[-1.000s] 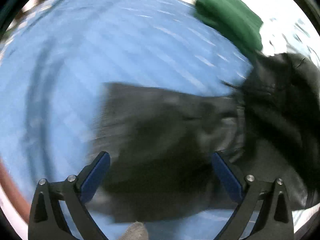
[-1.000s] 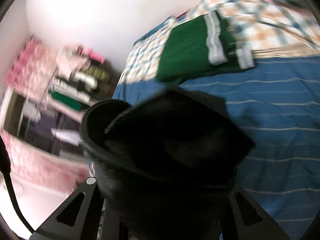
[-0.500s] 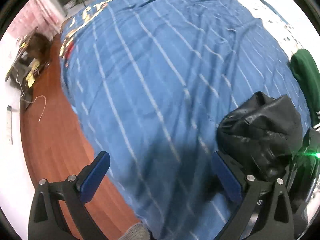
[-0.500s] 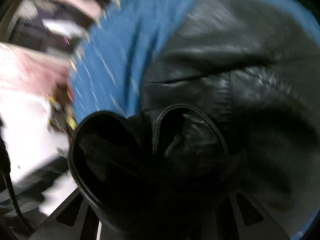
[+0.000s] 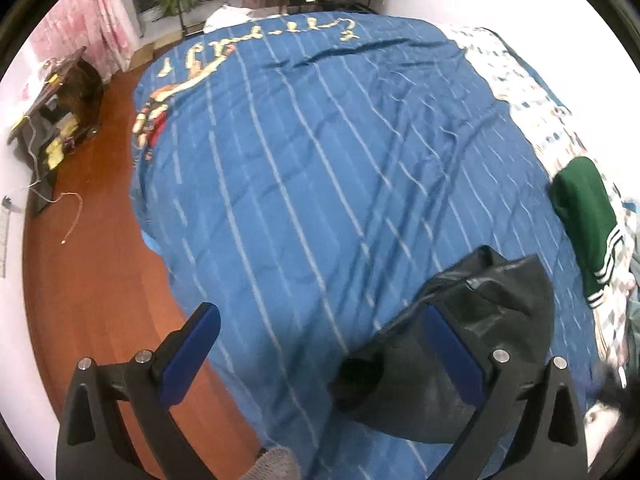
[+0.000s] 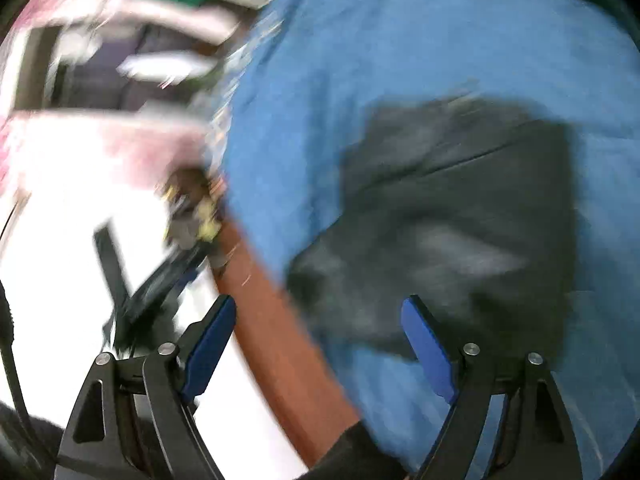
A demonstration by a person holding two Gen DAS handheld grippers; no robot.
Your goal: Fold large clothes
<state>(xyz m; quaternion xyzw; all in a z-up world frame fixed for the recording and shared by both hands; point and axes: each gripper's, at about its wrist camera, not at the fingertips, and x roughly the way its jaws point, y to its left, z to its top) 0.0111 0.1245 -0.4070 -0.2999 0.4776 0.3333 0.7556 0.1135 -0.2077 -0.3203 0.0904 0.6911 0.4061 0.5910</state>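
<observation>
A black leather-look garment lies folded in a compact bundle on the blue striped bedspread, near the bed's near edge. My left gripper is open and empty above the bed edge; its right finger overlaps the bundle in the view. In the blurred right wrist view the same black garment lies flat on the bedspread. My right gripper is open and empty, just in front of the garment's near edge.
A folded green garment with white stripes lies on a checked sheet at the bed's right side. A wooden floor runs along the bed's left edge, with a dark low cabinet and pink curtains beyond.
My right gripper has let go of the black garment, opened and drawn back; the garment now lies on the bed. My left gripper has pulled back toward the bed edge, still open.
</observation>
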